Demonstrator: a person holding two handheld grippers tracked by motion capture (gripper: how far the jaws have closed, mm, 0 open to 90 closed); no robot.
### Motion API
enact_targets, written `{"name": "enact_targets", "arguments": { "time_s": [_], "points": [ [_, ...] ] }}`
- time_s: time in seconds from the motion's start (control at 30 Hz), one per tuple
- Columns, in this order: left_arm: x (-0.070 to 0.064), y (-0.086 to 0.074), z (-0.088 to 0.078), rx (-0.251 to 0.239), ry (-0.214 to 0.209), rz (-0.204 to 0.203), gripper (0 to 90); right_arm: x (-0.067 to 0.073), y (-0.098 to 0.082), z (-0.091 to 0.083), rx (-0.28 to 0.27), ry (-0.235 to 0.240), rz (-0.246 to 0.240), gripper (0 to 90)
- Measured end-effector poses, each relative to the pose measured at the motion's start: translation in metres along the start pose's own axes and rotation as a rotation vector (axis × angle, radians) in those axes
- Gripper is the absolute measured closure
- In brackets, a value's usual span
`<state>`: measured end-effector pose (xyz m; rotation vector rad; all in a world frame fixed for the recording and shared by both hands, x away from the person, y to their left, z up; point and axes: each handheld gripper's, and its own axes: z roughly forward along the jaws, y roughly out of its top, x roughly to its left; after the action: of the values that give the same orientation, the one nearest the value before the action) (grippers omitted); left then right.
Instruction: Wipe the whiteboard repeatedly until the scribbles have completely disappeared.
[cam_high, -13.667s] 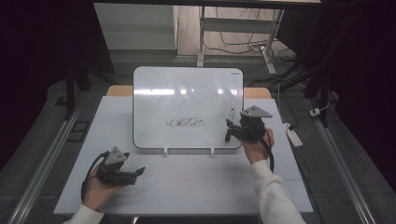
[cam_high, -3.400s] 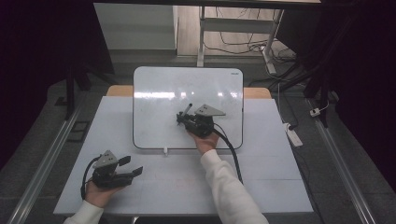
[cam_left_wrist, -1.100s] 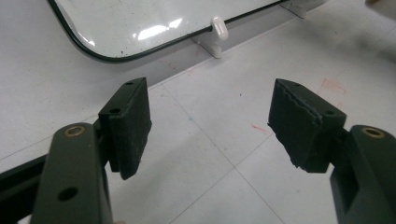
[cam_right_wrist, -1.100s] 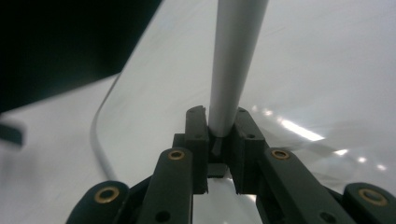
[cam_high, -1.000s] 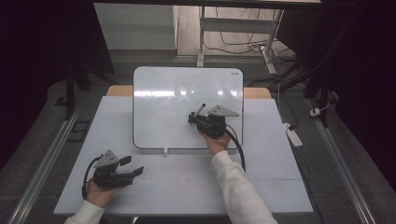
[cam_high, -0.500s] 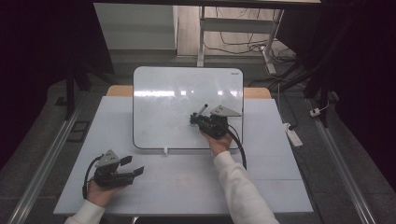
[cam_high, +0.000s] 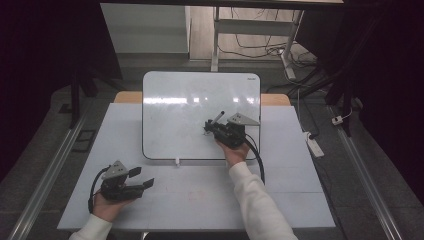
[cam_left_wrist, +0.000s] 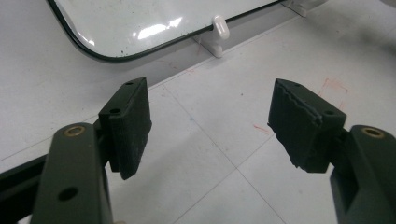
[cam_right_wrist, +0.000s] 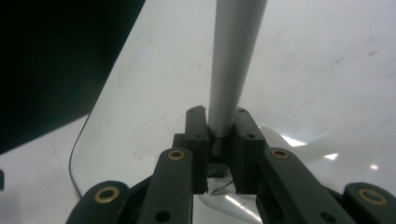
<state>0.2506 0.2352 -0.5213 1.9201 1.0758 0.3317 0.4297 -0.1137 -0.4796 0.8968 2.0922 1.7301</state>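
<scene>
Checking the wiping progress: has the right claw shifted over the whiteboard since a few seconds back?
Yes. The right claw moved rightward across the whiteboard, toward its right edge.

1. No readable text, brand or number was visible anywhere.
2. The whiteboard (cam_high: 190, 112) carried a small mark at its top right corner, too small to read.
3. The table (cam_high: 295, 200) showed faint red scribbles, not legible.

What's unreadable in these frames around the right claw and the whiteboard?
- Tip of the grey round marker: cut off by the top edge in the right gripper view; too small in the high view.
- Whether the tip touches the white glossy whiteboard: the right claw covers that spot in the high view.
- Any marks on the board: glare and small size hide them.
</scene>
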Motion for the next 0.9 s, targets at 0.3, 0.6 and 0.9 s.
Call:
{"name": "enact_targets", "arguments": {
  "time_s": [0.3,0.6,0.9],
  "points": [
    [0.0,0.0,-0.001,-0.005,0.003,0.001,30.5,0.0,0.004,0.001,0.0,-0.014,-0.033,79.1],
    [-0.001,0.0,-0.002,-0.005,0.002,0.004,30.5,0.02,-0.007,0.009,0.082,0.042,-0.126,79.0],
    [0.0,0.0,0.001,0.003,0.003,0.003,30.5,0.011,-0.003,0.008,0.025,0.02,-0.039,79.1]
  ]
}}
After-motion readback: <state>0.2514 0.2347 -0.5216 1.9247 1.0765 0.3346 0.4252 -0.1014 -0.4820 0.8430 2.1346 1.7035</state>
